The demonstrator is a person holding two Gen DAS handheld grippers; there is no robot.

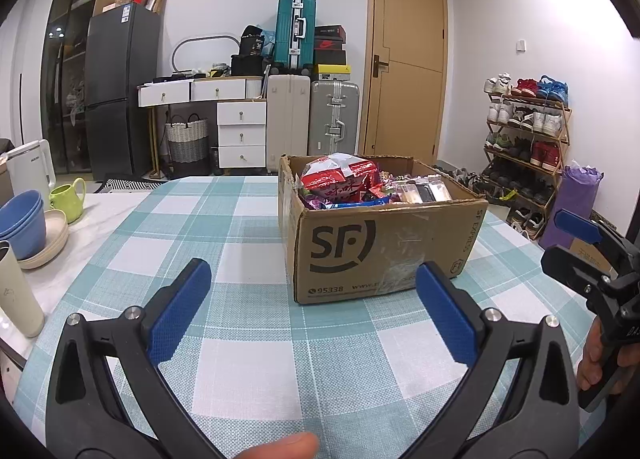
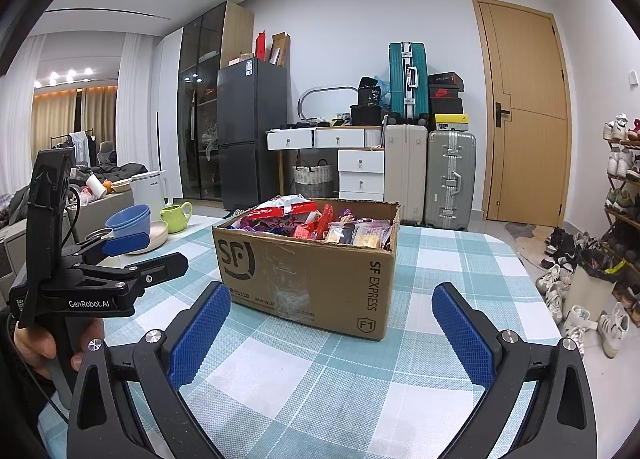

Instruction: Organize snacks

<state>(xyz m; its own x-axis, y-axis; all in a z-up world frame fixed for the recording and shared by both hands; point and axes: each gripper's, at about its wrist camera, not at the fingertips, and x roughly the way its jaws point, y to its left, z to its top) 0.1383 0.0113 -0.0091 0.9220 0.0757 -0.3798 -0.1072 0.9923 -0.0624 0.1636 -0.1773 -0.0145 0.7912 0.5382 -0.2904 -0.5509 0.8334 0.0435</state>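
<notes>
We've got both grippers up over the table (image 1: 248,359) right now, nothing in either one. Our left gripper (image 1: 312,315) is spread wide, blue pads far apart, just checked cloth between them. Same deal with the right gripper (image 2: 332,335): jaws released, empty, hovering above the tablecloth.

The box (image 1: 380,243) sits ahead of the left gripper and a bit to its right, open top, "SF" printed on the near face. From the right gripper it's ahead and slightly left, with one corner pointing toward us, near the pads but not touching them. It's stuffed with snacks (image 1: 344,179): a big red and white bag (image 2: 288,211) piled on top on the side away from the right gripper, some purple wrappers, and a clear packet (image 1: 420,189) of pale and dark bars on the side toward the right gripper. Can't read most of the wrappers.

Off to the left of the left gripper: stacked blue bowls (image 1: 22,219) sitting in a cream dish, a green mug (image 1: 70,199), a white kettle (image 1: 30,171) beyond them, and a cream tumbler (image 1: 16,295) closest to us. All well apart from the box.

In the left view the right gripper pokes in at the right edge with a hand (image 1: 600,359) on its handle. In the right view the left gripper shows on the left, seen side-on, held by our other hand (image 2: 40,343).
</notes>
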